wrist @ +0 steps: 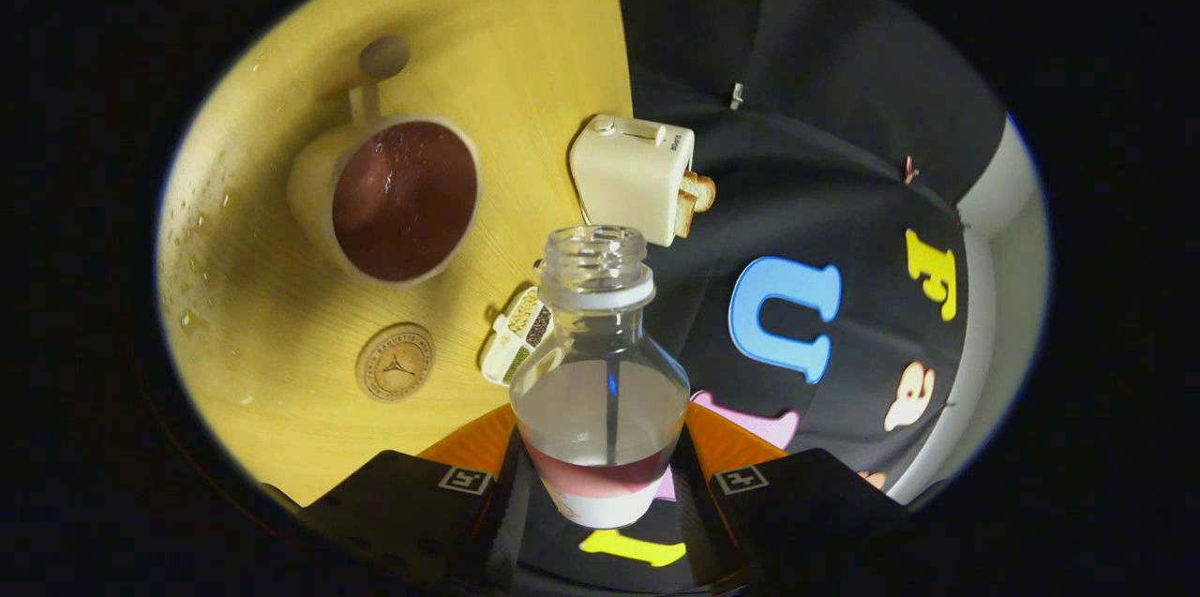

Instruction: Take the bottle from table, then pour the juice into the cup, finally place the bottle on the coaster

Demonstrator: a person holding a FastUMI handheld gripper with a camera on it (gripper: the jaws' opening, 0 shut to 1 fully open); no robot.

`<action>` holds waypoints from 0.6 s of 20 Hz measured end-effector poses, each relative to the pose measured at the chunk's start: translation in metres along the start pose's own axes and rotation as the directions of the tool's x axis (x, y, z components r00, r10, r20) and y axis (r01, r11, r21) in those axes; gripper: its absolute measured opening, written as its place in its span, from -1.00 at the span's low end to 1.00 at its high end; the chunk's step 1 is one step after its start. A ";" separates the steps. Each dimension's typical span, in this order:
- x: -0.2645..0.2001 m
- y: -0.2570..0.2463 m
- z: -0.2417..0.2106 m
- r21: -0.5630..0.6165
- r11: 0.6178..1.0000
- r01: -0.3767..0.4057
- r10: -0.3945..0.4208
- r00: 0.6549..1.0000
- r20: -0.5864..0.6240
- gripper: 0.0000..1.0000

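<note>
1. gripper [600, 485]: both fingers clamp the lower body of the bottle [600, 391], one on each side; the grasp is closed on it.
2. bottle: clear, smooth plastic with a rounded shoulder narrowing to a ribbed, threaded neck. the mouth is uncapped, with a pale ring below the threads. a shallow band of dark red juice lies near its base, just between the fingers.
3. cup [389, 199]: cream-coloured, glossy, round-mouthed mug with a handle on its far side. it stands on the table [506, 44] beyond the fingers and well apart from the bottle. it holds dark red juice close to the rim.
4. coaster [395, 362]: flat round disc, wood-toned, with an engraved ring pattern. it lies bare on the table between the cup and the fingers, touching neither.
5. table: pale yellow wood grain, matte, with scattered droplets near the cup.
6. toaster [633, 175]: small cream boxy block with rounded corners and two toast slices protruding, at the table edge beyond the bottle's mouth.
7. divided dish [517, 339]: small pale tray with grainy fillings, just beside the bottle's shoulder.
</note>
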State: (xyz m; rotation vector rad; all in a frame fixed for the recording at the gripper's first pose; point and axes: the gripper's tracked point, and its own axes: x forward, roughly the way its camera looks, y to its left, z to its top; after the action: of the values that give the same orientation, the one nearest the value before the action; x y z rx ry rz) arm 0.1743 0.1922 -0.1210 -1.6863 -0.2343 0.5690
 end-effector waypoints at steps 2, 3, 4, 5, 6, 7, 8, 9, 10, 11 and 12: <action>-0.007 -0.006 -0.004 0.092 0.996 0.002 -0.001 1.000 -0.012 0.42; -0.010 -0.010 -0.007 0.130 0.992 0.008 -0.006 1.000 -0.018 0.42; -0.011 -0.016 -0.012 0.169 0.985 0.017 -0.013 1.000 -0.026 0.42; -0.014 -0.020 -0.018 0.213 0.977 0.022 -0.015 0.999 -0.034 0.42; -0.016 -0.022 -0.026 0.263 0.964 0.024 -0.012 0.999 -0.048 0.42; -0.020 -0.022 -0.033 0.319 0.948 0.018 0.001 0.998 -0.060 0.42; -0.024 -0.020 -0.037 0.373 0.928 0.010 0.016 0.998 -0.065 0.42; -0.029 -0.021 -0.043 0.421 0.907 0.009 0.022 0.997 -0.069 0.42; -0.034 -0.023 -0.051 0.461 0.887 0.017 0.020 0.997 -0.074 0.42; -0.039 -0.024 -0.056 0.501 0.865 0.025 0.017 0.997 -0.078 0.42; -0.041 -0.025 -0.062 0.546 0.837 0.030 0.018 0.996 -0.082 0.42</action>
State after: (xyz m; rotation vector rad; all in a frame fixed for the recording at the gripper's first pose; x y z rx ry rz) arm 0.1739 0.1247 -0.0806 -1.1437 -0.0070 0.4988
